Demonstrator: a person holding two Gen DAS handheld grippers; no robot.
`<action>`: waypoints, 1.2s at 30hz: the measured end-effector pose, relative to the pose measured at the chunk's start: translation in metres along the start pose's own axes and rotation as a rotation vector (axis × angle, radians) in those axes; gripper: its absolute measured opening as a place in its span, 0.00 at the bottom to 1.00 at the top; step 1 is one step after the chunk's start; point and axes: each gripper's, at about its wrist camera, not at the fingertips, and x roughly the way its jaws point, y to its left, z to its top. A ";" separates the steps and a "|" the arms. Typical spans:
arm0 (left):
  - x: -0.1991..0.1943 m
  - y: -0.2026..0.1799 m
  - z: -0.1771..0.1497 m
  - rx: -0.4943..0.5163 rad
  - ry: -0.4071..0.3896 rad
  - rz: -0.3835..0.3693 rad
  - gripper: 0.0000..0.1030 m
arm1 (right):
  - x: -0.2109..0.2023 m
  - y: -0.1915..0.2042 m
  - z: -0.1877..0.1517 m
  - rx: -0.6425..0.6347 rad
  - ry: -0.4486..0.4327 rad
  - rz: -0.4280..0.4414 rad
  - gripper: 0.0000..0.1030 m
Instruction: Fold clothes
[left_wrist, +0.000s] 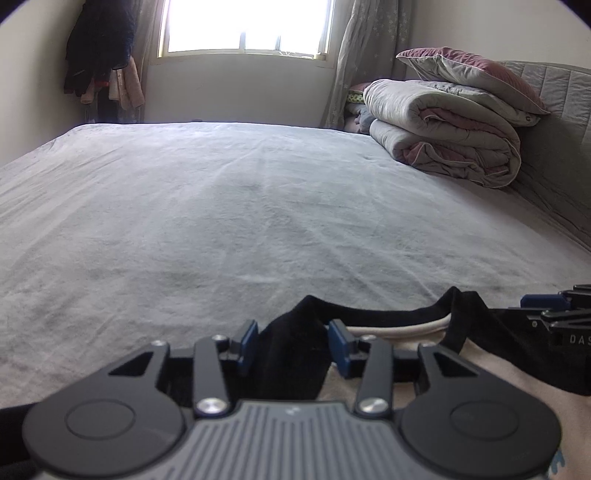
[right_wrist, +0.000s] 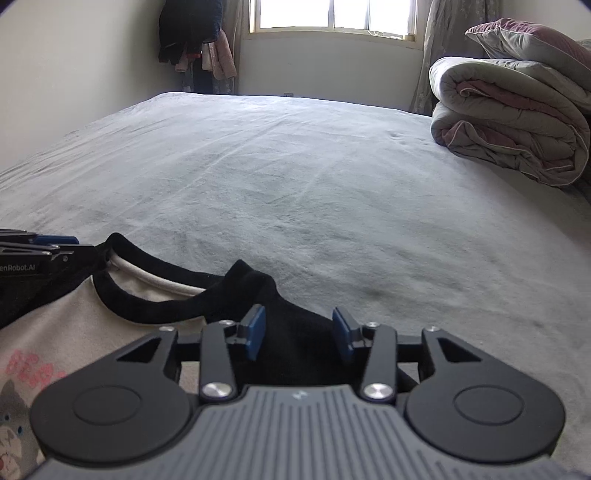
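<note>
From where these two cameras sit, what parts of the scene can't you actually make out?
- Shirt: its lower body and hem, cut off by the bottom edge and hidden behind each claw's housing in both views.
- Cartoon print: cut off at the right wrist view's left edge.
- Left claw and right claw: open around the black shoulder fabric; contact unclear.
- Window: outside is overexposed.
</note>
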 end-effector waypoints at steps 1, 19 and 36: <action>-0.006 -0.003 0.001 -0.010 0.006 -0.012 0.43 | -0.010 -0.006 -0.002 -0.004 0.006 -0.006 0.44; -0.090 -0.084 0.006 0.003 0.079 -0.170 0.71 | -0.149 -0.150 -0.067 0.219 0.145 -0.261 0.48; -0.103 -0.168 -0.013 -0.065 0.282 -0.297 0.76 | -0.169 -0.185 -0.137 0.530 0.187 -0.251 0.48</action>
